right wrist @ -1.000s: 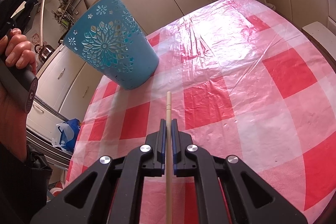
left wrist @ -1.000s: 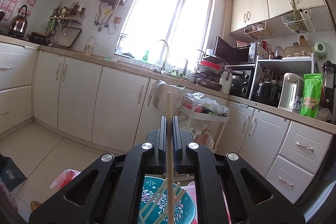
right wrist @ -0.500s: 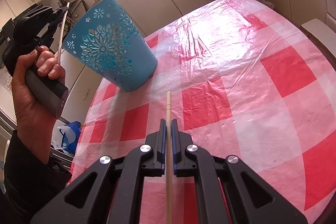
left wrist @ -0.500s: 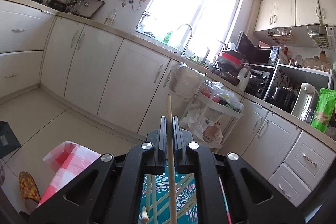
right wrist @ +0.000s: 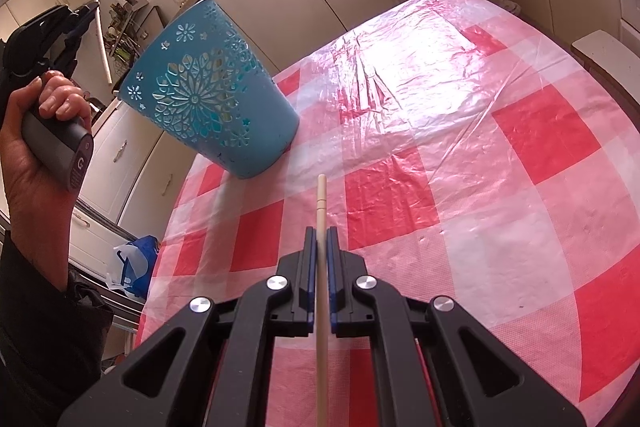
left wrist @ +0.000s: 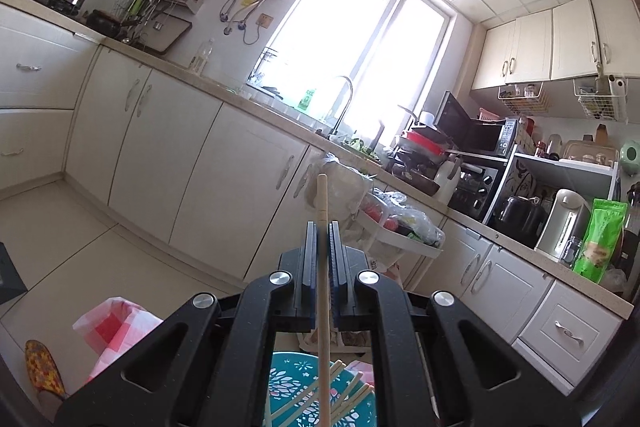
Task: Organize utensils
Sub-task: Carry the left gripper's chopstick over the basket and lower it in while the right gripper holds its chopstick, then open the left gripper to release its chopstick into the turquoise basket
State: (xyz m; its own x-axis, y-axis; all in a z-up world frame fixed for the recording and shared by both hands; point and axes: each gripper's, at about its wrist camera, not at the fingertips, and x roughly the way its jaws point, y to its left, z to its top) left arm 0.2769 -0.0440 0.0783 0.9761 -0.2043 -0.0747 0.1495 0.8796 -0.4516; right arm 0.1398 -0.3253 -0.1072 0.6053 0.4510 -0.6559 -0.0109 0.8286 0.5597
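The left gripper (left wrist: pixel 322 247) is clamped on a chopstick (left wrist: pixel 323 291) above the blue perforated holder (right wrist: pixel 208 99) at the table's ten o'clock; lower it tip-first among the chopsticks inside (left wrist: pixel 320 395). The right gripper (right wrist: pixel 321 251) pinches another chopstick (right wrist: pixel 321 267) over the checked tablecloth (right wrist: pixel 460 147).

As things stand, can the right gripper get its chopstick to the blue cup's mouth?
Probably yes. The right gripper is shut on its chopstick, with bare tablecloth up to the blue cup. The left gripper, beside the rim with its own chopstick, may crowd it.
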